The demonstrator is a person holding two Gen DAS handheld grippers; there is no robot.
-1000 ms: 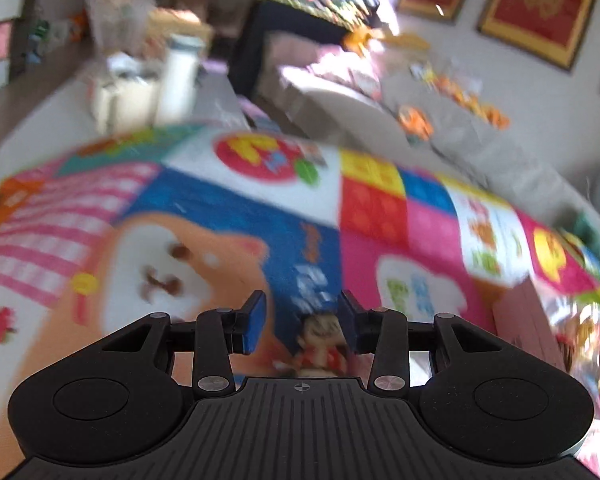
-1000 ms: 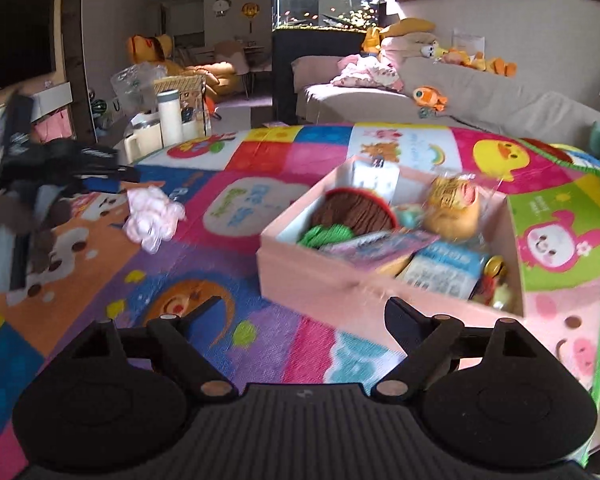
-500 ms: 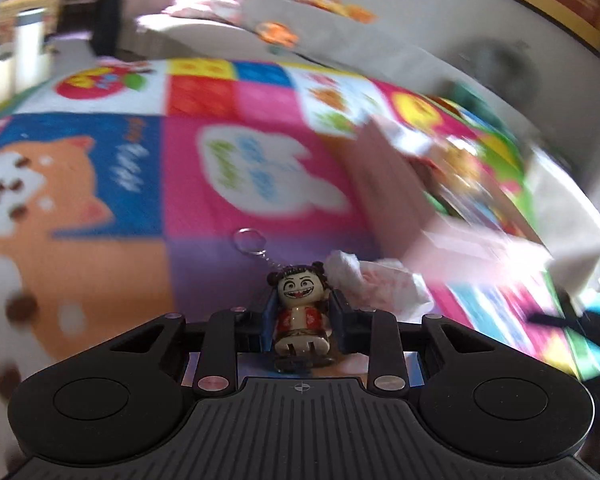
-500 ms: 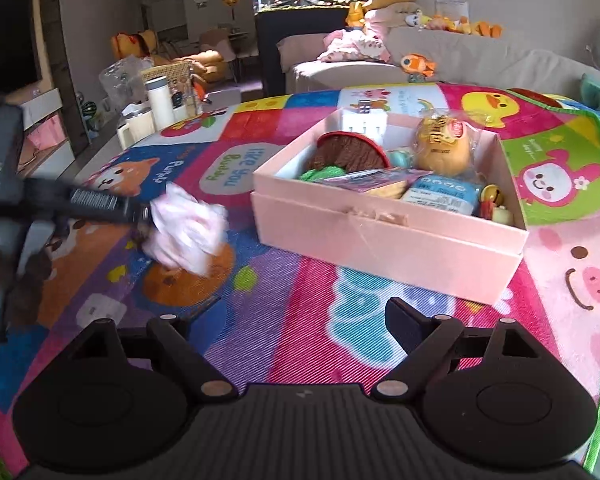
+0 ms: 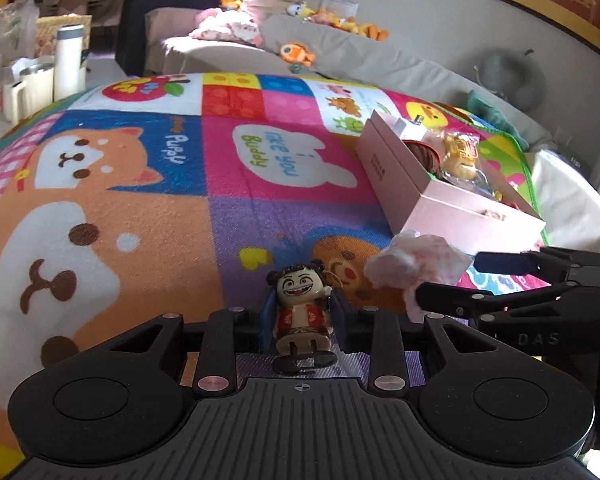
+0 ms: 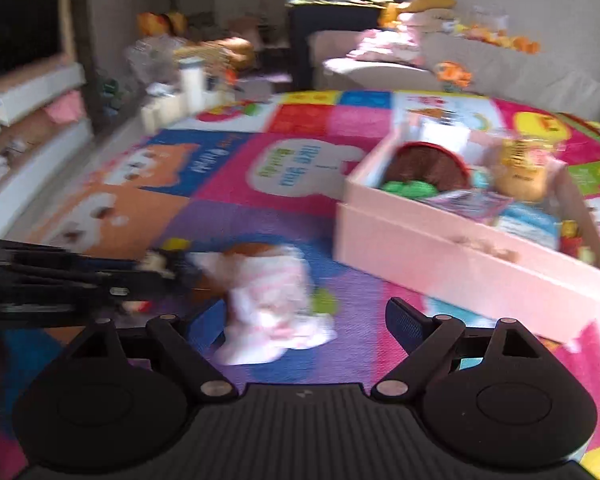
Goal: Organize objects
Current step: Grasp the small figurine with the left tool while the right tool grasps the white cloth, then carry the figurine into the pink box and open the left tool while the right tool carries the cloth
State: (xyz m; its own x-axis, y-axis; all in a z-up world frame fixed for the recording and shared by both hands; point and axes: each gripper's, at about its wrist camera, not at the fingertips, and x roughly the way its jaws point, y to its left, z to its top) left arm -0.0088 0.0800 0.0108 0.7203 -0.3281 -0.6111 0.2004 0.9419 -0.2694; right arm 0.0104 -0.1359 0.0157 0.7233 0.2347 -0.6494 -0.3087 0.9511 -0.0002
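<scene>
Small grinning figurine keychain [image 5: 300, 316], red-patterned top and hair buns, pinched upright between the pads of the left hand-held gripper [image 5: 300, 322], its feet hanging just above the play mat [image 5: 172, 216]. At about 2 o'clock from it, touching the mat: a crumpled pink-and-white plastic packet [image 5: 414, 266], sitting between the spread jaws of the right hand-held gripper [image 6: 306, 326], no pad pressing on it yet. Beyond that, at 1 o'clock, an open pink box [image 5: 456, 210] already holding a brown round item, something green, a yellow wrapped toy and flat packs. Likely risks: figurine slipping or twisting out of its narrow grip on the way to the box, ring and chain catching on the rim; packet squashing flat or skidding across the mat if the jaws close off-centre; the two tools knocking together, being so near. Readable on the mat: "Puppy" and "i take you Buddy"; on the right tool's side, "DAS". Box-side print too small to read.
</scene>
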